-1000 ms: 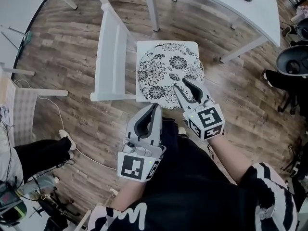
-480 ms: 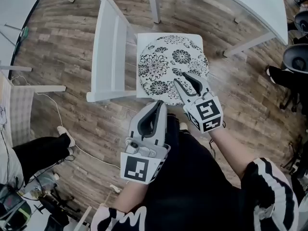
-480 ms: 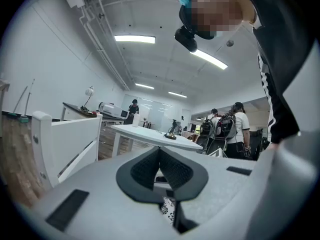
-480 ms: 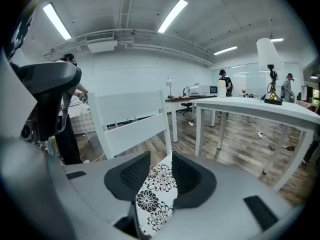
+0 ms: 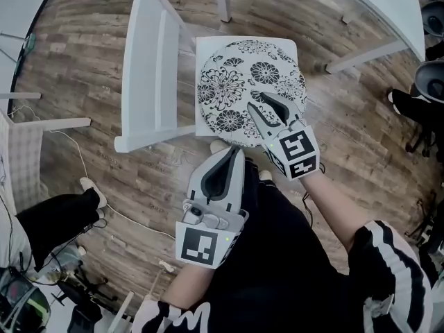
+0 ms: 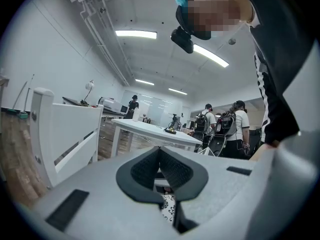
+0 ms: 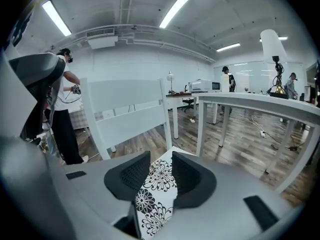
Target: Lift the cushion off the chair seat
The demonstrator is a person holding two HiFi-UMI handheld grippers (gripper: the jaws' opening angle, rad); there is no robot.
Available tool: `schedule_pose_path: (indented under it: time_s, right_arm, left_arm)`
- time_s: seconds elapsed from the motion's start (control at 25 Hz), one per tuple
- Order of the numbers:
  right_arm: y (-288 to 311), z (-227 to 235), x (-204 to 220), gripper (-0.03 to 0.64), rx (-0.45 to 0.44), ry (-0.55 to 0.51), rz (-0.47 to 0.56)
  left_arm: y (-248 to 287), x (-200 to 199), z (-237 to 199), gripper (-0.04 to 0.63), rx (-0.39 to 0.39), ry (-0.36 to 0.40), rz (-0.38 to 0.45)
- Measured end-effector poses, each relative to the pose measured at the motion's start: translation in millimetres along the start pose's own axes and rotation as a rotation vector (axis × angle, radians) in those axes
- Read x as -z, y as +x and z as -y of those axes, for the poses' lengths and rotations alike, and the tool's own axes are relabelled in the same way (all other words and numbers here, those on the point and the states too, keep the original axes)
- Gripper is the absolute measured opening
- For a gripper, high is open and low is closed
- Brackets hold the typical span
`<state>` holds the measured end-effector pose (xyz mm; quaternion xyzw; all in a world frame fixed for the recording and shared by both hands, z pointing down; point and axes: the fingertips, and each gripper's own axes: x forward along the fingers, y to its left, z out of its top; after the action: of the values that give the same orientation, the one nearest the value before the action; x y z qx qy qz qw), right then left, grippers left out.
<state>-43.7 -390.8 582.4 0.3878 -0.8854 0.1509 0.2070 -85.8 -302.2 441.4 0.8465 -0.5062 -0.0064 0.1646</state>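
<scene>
Right gripper view is showing the right gripper [image 7: 160,158] holding its fingers [image 7: 127,176] apart, empty, above the round black-and-white floral fabric cushion [image 7: 159,179] on the white wooden chair [image 7: 130,114] seat, needing a deep pinch at the chair's front edge, while the left gripper [image 5: 234,152] is hanging closed, empty.

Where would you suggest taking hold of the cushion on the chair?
I'd pinch the cushion by its near rim, coming from that side: it lies flat and thin on the chair, and the right gripper hovers over that edge, jaws apart.
</scene>
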Motion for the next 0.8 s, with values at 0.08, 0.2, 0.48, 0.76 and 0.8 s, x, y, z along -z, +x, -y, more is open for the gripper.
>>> schedule_pose_path:
  time_s: [0.08, 0.2, 0.48, 0.76, 0.8]
  right_arm:
    - [6, 1, 5, 0.126, 0.001, -0.003, -0.008]
    - [14, 2, 14, 0.126, -0.002, -0.007, -0.028]
    - [36, 4, 35, 0.126, -0.007, -0.031, -0.076]
    - [60, 15, 54, 0.126, 0.019, -0.038, -0.114]
    - [62, 16, 55, 0.126, 0.022, -0.038, -0.117]
  left_arm:
    - [2, 2, -3, 0.006, -0.007, -0.005, 0.000]
    - [4, 6, -3, 0.006, -0.004, -0.016, 0.001]
    - [2, 17, 0, 0.005, 0.022, -0.031, -0.037]
    - [-3, 28, -7, 0.005, 0.027, -0.038, -0.067]
    - [-3, 29, -7, 0.005, 0.028, -0.040, -0.071]
